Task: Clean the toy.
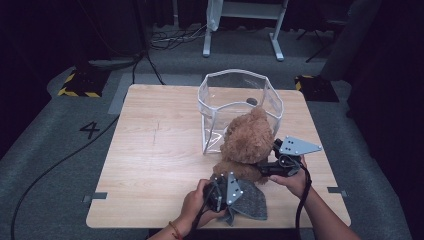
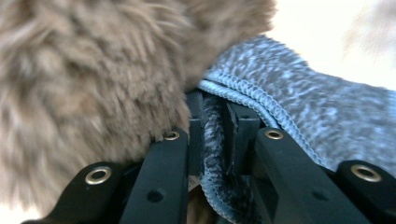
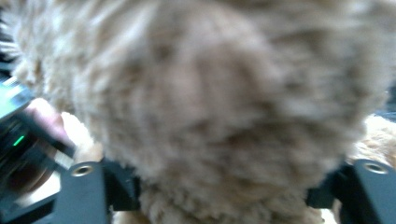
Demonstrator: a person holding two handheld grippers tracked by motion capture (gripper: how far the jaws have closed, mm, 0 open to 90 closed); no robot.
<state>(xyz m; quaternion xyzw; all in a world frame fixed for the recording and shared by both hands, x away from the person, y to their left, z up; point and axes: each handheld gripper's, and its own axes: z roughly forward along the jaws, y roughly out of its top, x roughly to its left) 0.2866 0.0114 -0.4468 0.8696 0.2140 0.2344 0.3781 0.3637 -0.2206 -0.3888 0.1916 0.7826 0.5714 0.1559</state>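
A brown teddy bear (image 1: 247, 137) sits on the wooden table (image 1: 150, 160), leaning against the front of a clear plastic container (image 1: 220, 92). Just in front of the bear, toward the person, a grey knitted cloth (image 1: 252, 202) lies on the table with one edge under the bear's lower body. The left gripper (image 1: 220, 192) rests on that cloth beside the bear; in the left gripper view its jaws are clenched on a fold of the cloth (image 2: 299, 107), right against the fur (image 2: 84, 79). The right gripper (image 1: 267, 167) is at the bear's other side, its jaws spread around the furry body (image 3: 210, 107). That view is blurred, so whether the pads press on the fur cannot be told.
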